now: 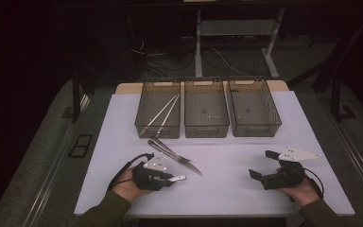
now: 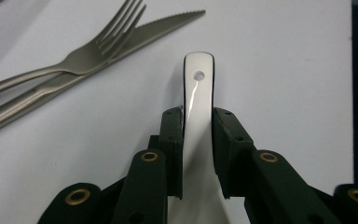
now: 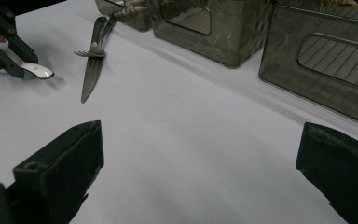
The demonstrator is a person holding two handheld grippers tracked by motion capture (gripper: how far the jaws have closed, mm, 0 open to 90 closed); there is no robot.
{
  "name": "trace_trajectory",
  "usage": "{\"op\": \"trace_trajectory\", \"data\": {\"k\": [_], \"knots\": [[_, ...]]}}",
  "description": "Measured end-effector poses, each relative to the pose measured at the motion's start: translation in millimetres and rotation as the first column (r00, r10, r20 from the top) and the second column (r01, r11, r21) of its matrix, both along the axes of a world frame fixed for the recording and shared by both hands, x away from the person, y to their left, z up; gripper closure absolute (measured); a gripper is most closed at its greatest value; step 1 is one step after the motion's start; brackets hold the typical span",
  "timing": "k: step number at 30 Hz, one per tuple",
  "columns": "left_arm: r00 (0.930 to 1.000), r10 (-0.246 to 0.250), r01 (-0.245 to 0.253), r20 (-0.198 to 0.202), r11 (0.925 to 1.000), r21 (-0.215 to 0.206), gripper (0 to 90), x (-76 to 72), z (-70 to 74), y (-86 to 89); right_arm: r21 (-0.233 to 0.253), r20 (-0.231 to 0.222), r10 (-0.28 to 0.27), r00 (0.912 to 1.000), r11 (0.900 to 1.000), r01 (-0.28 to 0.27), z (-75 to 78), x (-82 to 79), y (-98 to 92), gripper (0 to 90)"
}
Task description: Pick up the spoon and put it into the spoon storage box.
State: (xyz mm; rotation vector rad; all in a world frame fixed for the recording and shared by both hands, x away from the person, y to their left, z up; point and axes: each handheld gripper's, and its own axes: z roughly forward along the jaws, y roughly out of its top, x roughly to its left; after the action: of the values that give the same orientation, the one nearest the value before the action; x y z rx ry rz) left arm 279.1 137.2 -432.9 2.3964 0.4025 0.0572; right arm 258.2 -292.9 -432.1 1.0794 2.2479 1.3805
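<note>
Left gripper [image 1: 169, 178]: my jaws are closed tight on the white handle [image 2: 197, 100]; one pad presses on each side of it, and the end with the small hole sticks out past my fingertips.
White handle, place: it is low over the white table [image 1: 227, 184], at the near left part, just beside the fork and the knife. The bowl end of it is hidden behind my jaws, so I cannot tell which utensil it is.
Right gripper [image 1: 263, 166]: my jaws are wide apart and hold nothing; they are over the bare table at the near right.
Fork [image 2: 81, 58]: it lies across the knife [image 2: 135, 35] and touches it, in front of the left tray.
Left tray [image 1: 158, 113]: two long metal pieces lie inside it.
Middle tray [image 1: 206, 111] and right tray [image 1: 254, 109]: they stand side by side at the far part of the table.
</note>
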Motion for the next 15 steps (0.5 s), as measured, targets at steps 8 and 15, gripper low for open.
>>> {"op": "trace_trajectory", "data": {"k": [8,15], "knots": [[0.9997,0.023,-0.023,0.002,0.9989,-0.041,73.7,-0.9,5.6,2.2,0.001,0.0,0.0,1.0,1.0,0.0,0.1,0.0,0.0,0.6],[0.9994,0.033,-0.032,0.013,0.9973,-0.066,73.8,-1.4,10.3,4.6,0.002,0.0,-0.002,1.0,1.0,0.002,0.1,-0.2,0.1,0.6]]}}
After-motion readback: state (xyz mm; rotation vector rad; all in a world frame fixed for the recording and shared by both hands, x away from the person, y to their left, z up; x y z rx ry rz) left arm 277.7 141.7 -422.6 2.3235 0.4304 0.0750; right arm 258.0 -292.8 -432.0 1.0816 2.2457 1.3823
